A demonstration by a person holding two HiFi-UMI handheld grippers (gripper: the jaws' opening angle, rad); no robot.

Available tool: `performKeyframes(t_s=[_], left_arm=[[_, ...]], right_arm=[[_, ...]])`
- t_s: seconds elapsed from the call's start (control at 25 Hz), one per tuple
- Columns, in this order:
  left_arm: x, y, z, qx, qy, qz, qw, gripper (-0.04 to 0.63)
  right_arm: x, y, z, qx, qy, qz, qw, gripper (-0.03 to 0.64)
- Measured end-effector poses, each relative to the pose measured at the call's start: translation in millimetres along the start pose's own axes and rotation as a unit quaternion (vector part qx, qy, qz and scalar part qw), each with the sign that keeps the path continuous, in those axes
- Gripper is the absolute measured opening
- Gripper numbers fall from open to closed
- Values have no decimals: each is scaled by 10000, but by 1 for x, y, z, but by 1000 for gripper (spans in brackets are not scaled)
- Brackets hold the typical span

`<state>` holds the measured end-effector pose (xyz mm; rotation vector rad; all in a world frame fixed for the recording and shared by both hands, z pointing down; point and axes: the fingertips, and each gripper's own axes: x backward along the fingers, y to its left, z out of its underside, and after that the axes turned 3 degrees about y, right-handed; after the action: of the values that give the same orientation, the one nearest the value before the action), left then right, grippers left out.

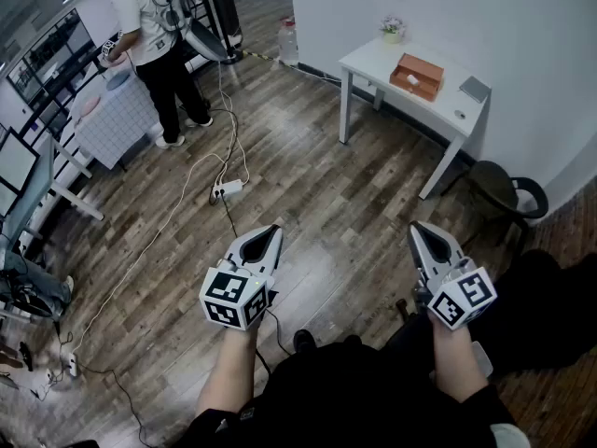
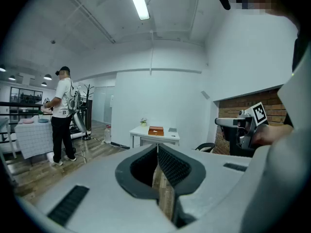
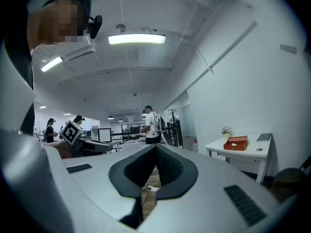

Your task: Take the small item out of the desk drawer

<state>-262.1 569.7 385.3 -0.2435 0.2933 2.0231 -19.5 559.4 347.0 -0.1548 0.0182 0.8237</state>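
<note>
Nearest you, the white left gripper (image 1: pixel 270 232) at seven o'clock and the white right gripper (image 1: pixel 419 229) at five o'clock both have their jaws closed together on nothing, above the wooden plank floor (image 1: pixel 326 194). The small white rectangular desk (image 1: pixel 373 59) stands at one o'clock, well apart, with a shallow orange-brown box (image 1: pixel 427 64) on top. The small item cannot be made out.
</note>
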Motion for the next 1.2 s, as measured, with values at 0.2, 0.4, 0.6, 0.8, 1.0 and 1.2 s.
performKeyframes(t_s=[0.2,0.4,0.6,0.8,1.0,1.2], left_arm=[[-7,1,-5,-61,-59,40,10000,17],[-11,5,-4,-68,-18,189,9998,17],[-2,15,-3,-88,9,287,9995,17],[10,32,4,-140,-6,428,9990,17],[10,50,21,-24,74,550,9985,17],[-17,67,26,47,197,551,9983,17]], right_arm=[[-2,0,3,94,-3,-3,10000,3],[-7,0,7,-16,9,109,9999,3],[-17,15,17,3,133,108,9999,3],[-37,40,34,-158,294,62,9994,3],[-44,52,54,-340,413,155,9984,3],[-53,22,60,-561,369,312,9973,3]])
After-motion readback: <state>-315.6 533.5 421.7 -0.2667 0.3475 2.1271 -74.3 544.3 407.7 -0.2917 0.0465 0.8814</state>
